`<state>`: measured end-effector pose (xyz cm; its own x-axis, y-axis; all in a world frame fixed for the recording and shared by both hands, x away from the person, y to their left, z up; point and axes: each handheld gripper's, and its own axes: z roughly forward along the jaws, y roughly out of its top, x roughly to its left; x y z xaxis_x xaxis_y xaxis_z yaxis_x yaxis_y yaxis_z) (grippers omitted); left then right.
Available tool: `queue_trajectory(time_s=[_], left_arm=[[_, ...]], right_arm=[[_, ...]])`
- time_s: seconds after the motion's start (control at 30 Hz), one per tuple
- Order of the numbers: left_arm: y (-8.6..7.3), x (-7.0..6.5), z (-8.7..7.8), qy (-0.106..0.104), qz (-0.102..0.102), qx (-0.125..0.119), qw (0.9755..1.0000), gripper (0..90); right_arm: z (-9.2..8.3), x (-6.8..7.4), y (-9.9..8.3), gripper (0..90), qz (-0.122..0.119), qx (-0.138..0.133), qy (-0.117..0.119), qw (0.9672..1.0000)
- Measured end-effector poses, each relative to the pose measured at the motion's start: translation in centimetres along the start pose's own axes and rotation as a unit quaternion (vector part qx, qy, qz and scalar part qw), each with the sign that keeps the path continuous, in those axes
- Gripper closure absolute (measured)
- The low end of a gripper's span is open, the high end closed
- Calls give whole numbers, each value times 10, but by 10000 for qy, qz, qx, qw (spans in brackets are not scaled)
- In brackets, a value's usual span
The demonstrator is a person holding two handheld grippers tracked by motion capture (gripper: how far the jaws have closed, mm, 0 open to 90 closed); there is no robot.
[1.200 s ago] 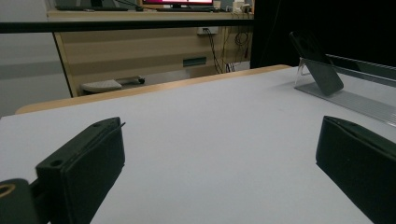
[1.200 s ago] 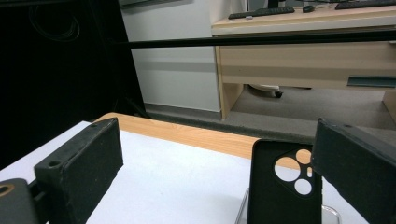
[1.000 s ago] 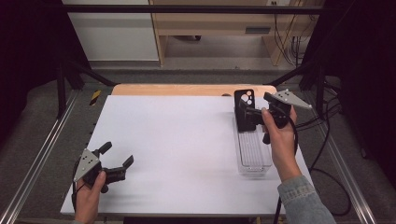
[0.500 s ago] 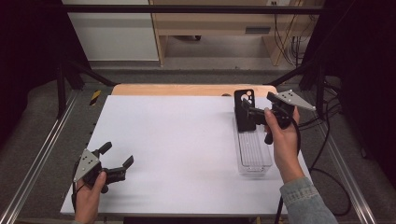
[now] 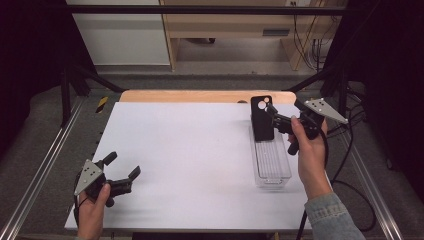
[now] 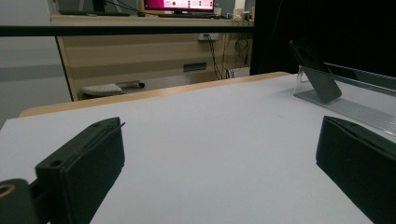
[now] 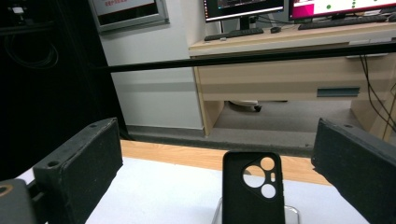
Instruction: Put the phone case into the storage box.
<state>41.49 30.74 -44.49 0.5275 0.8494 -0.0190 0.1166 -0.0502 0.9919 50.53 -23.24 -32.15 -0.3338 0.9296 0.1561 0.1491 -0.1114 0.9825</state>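
Right gripper (image 5: 274, 116) jaws spread wide, holding nothing, hovering just behind phone case (image 5: 262, 119). Case stands upright, long axis vertical, leaning at far end of clear tray (image 5: 272, 162), centred between jaws in right gripper view (image 7: 252, 186). Left gripper (image 5: 122, 172) spread too, empty, well apart at near left of table (image 5: 190, 150). Right hand (image 5: 307, 150) far nearer; straight closing approach likely.

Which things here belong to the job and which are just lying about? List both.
In the job:
black phone case, propped upright
clear tray under it
right gripper, open beside the case

Lying about:
left gripper, open, idle
yellow-black object off the table's far left corner
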Motion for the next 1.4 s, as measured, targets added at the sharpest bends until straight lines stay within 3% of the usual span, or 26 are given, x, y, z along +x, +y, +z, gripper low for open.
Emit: queue_trajectory(time_s=[0.27, 0.4, 0.9, 1.3, 1.4], left_arm=[[1, -2, -1, -28, -1, -19, 10000, 14], [1, -3, -1, -68, 24, -20, 10000, 14], [1, -3, -5, -117, 69, 36, 9999, 13], [-2, -4, -7, -142, 107, 131, 9998, 13], [-2, -3, -7, -120, 102, 139, 9998, 13]], right_arm=[[-5, -4, -1, 23, -47, -37, -41, 10000], [-9, -8, 1, 23, 152, -120, 19, 9998], [-26, -21, 3, 25, -10, -159, -151, 9998], [-37, -23, 2, 26, -287, -74, -145, 9995], [-40, -20, 1, 29, -493, -27, -127, 9987]])
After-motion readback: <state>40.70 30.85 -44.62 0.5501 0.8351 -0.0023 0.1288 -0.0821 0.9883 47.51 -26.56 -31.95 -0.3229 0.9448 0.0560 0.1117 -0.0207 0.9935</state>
